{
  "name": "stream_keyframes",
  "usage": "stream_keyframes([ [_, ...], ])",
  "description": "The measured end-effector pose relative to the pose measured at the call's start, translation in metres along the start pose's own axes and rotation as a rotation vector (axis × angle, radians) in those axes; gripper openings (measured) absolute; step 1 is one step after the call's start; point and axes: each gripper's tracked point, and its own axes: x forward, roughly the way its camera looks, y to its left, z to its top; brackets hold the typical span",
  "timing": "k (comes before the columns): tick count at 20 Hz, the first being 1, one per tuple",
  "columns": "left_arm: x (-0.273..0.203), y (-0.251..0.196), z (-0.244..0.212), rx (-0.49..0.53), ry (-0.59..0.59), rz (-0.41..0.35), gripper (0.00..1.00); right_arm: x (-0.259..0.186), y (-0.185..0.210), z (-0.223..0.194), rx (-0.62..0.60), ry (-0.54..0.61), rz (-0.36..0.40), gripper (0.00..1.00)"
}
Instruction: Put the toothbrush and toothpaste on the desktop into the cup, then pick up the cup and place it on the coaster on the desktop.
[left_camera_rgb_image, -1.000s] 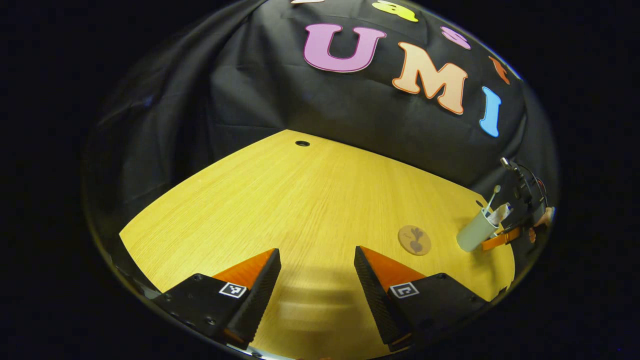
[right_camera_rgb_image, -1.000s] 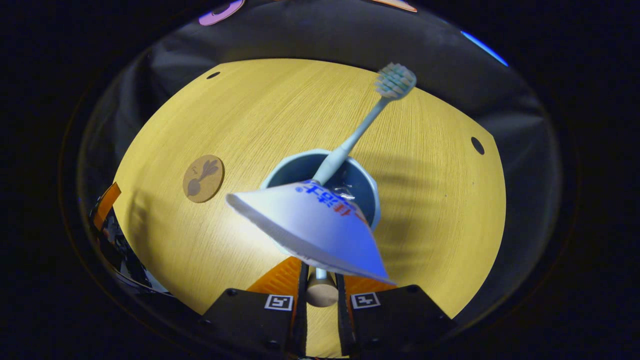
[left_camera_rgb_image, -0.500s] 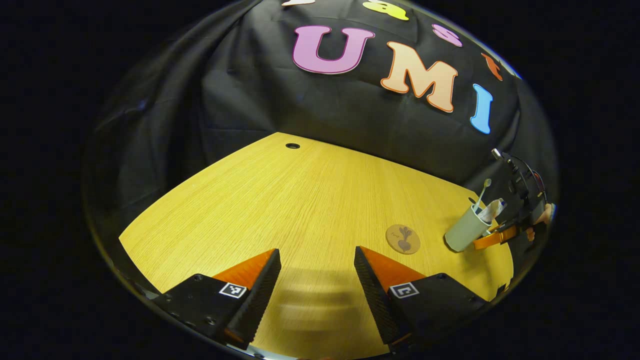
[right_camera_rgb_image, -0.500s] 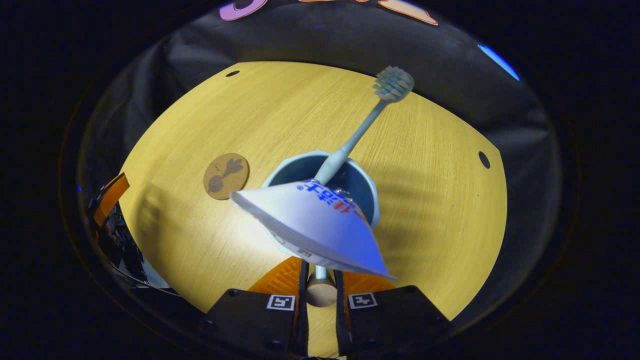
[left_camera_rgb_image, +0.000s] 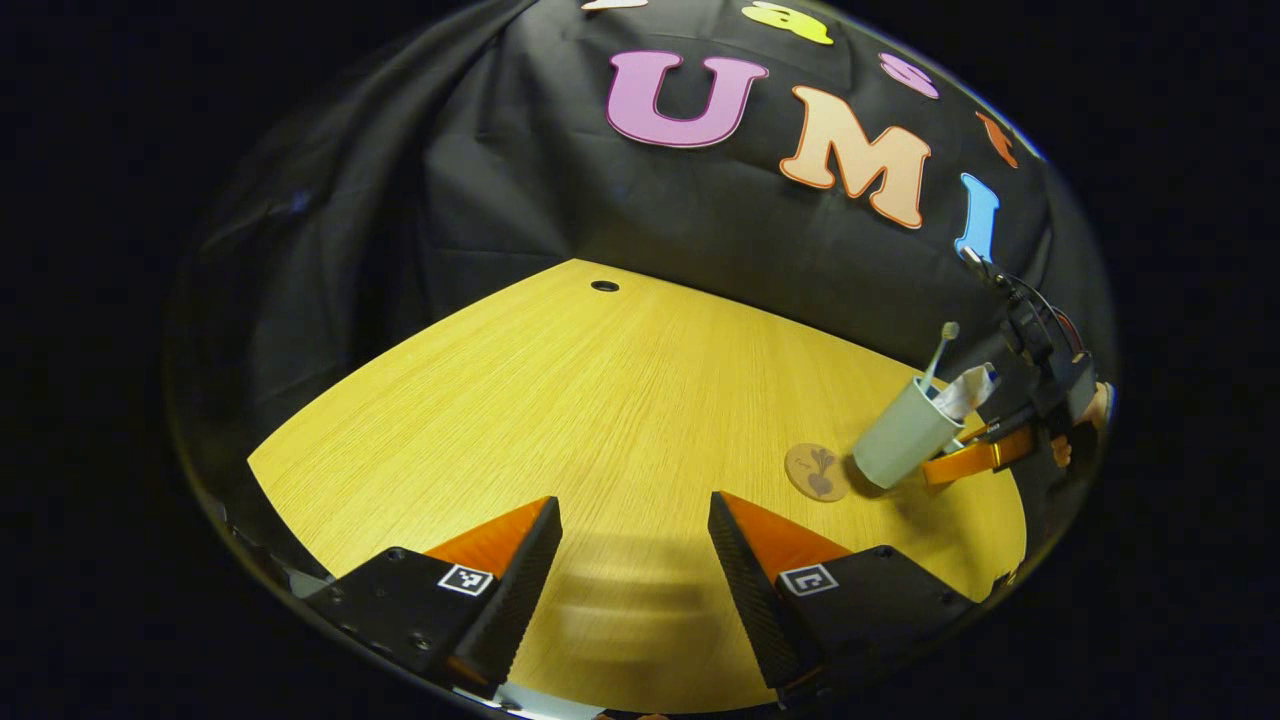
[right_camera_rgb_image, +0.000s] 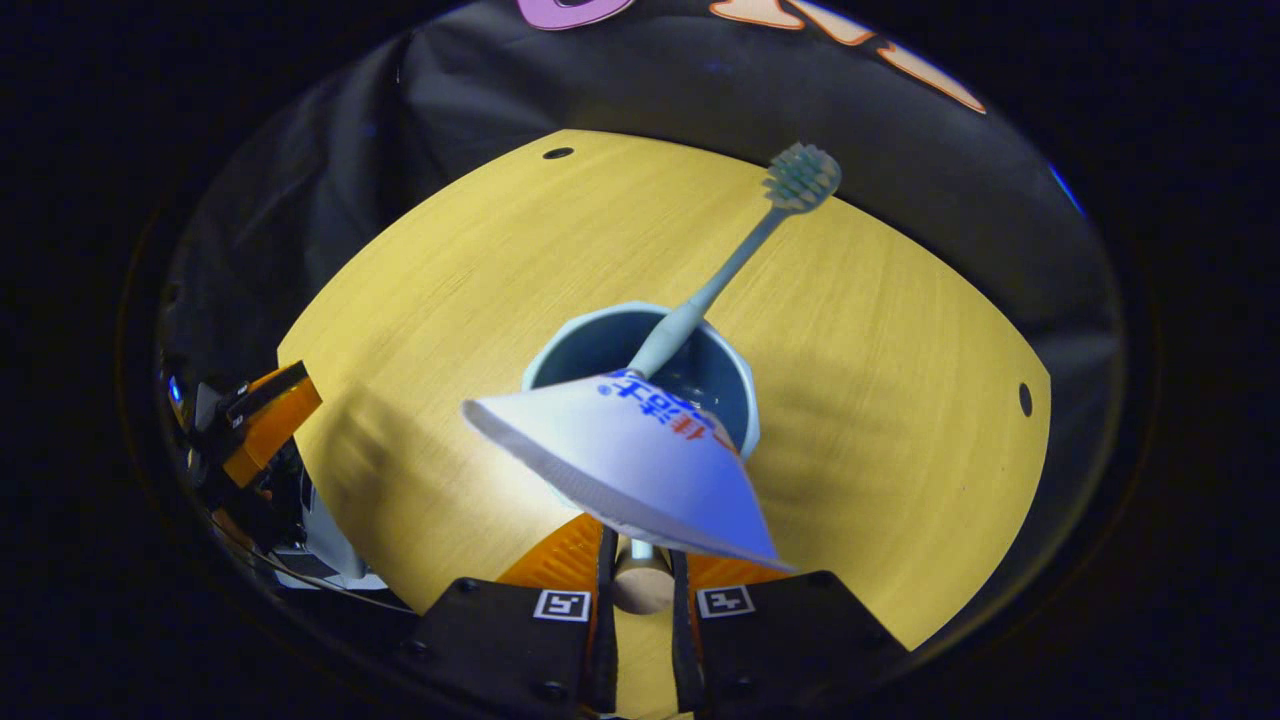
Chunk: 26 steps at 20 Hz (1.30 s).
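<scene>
- Left gripper view: the left gripper (left_camera_rgb_image: 633, 560) hangs low over bare wooden surface (left_camera_rgb_image: 560, 400), its fingers spread wide with nothing between them.
- Far to its right, the cup (left_camera_rgb_image: 905, 435) is carried tilted in the right gripper (left_camera_rgb_image: 975, 455), with the toothbrush (left_camera_rgb_image: 938, 352) and toothpaste tube (left_camera_rgb_image: 968, 388) sticking out of its mouth.
- The round coaster (left_camera_rgb_image: 817, 471) lies flat just beside the cup's base, on the side toward the left gripper; the cup looks raised rather than seated, and appears to overlap the coaster's near edge only slightly, if at all.
- My reading: the coming move is a short shift over the coaster, straightening the cup, then lowering it. The right gripper is plainly the nearer one.
- Right gripper view: the fingers are drawn close on the cup's wall (right_camera_rgb_image: 740, 400), a narrow gap showing between them at the bottom.
- The toothbrush's long axis leans up and away from the fingers; the toothpaste's flat crimped end fans out toward the camera, hiding the cup's near rim.
- Open surface lies all round the cup; the left gripper sits well off to one side.
</scene>
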Motion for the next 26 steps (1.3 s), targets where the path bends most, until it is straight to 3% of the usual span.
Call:
stream_keyframes([
  [8,-0.017,0.035,-0.009,-0.031,0.001,0.087,0.88,-0.007,-0.006,0.005,-0.089,0.037,0.039,0.24],
  [13,-0.020,0.047,-0.011,-0.054,-0.003,0.125,0.88,-0.008,-0.009,0.000,-0.132,0.066,0.021,0.21],
  [14,-0.021,0.048,-0.010,-0.058,-0.005,0.130,0.88,-0.008,-0.012,0.004,-0.151,0.052,0.018,0.24],
  [17,-0.020,0.045,-0.013,-0.067,0.000,0.123,0.88,-0.006,-0.015,0.004,-0.157,0.059,0.005,0.21],
  [20,-0.021,0.039,-0.013,-0.051,0.002,0.110,0.88,-0.010,-0.016,0.005,-0.164,0.046,0.009,0.31],
  [23,-0.022,0.028,-0.007,-0.020,-0.009,0.093,0.88,-0.024,-0.014,0.012,-0.144,0.001,0.027,0.30],
  [25,-0.022,0.018,-0.006,0.004,-0.006,0.073,0.88,-0.034,-0.020,0.013,-0.107,-0.038,0.027,0.65],
  [26,-0.020,0.011,-0.005,0.015,-0.002,0.057,0.88,-0.038,-0.028,0.010,-0.089,-0.051,0.009,0.87],
])
